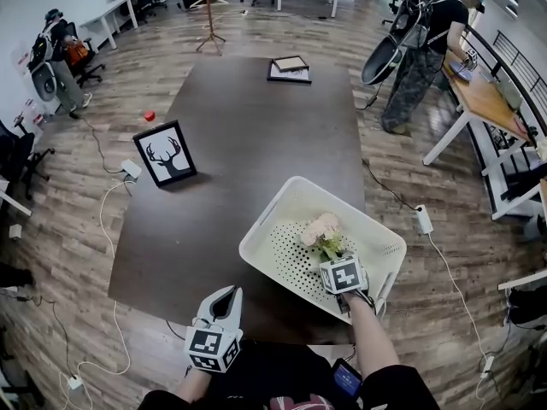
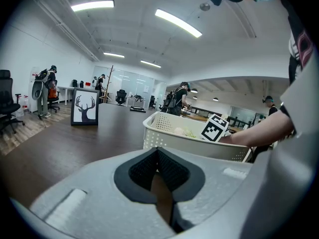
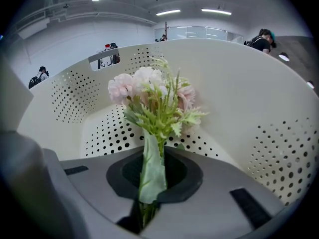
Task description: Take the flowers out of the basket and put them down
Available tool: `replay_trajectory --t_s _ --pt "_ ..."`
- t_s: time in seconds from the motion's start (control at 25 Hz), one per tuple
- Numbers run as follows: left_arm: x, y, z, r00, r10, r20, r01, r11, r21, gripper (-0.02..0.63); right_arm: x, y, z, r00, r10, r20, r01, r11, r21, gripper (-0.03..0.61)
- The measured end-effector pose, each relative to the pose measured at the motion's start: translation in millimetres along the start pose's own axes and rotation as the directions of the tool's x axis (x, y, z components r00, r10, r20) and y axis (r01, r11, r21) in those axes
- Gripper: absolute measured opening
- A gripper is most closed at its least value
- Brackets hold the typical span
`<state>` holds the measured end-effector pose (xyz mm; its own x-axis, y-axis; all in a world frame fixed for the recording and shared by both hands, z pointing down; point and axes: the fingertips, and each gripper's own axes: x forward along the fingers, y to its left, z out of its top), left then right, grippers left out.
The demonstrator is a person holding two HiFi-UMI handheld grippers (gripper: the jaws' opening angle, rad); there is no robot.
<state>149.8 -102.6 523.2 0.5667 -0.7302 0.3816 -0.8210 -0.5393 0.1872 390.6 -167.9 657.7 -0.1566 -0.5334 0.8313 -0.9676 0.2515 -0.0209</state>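
Observation:
A small bunch of pale pink flowers (image 1: pixel 322 231) with green leaves stands inside the white perforated basket (image 1: pixel 282 220) on the dark table's near right part. My right gripper (image 1: pixel 340 261) reaches down into the basket, and its jaws are shut on the flowers' green stems (image 3: pixel 150 176); the blooms (image 3: pixel 144 83) rise just ahead of them in the right gripper view. My left gripper (image 1: pixel 224 301) hovers over the table's near edge, left of the basket (image 2: pixel 164 133); its jaws are closed with nothing between them.
A framed deer picture (image 1: pixel 166 153) stands on the table's left side, and stacked frames (image 1: pixel 289 67) lie at its far end. A person (image 1: pixel 427 45) stands by a desk at the right. Cables and power strips lie on the wood floor.

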Motion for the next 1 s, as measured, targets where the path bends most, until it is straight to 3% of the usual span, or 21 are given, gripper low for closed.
replay_trajectory --t_s 0.48,1.0 --pt "-2 7 0 1.000 -0.007 -0.005 0.007 1.000 0.004 0.009 -13 6 13 0.999 0.004 0.054 0.000 0.997 -0.078 0.031" --pt "-1 11 2 1.000 -0.024 0.002 0.024 1.000 0.002 0.009 -39 19 38 0.993 0.040 0.111 -0.032 0.997 -0.072 0.031"
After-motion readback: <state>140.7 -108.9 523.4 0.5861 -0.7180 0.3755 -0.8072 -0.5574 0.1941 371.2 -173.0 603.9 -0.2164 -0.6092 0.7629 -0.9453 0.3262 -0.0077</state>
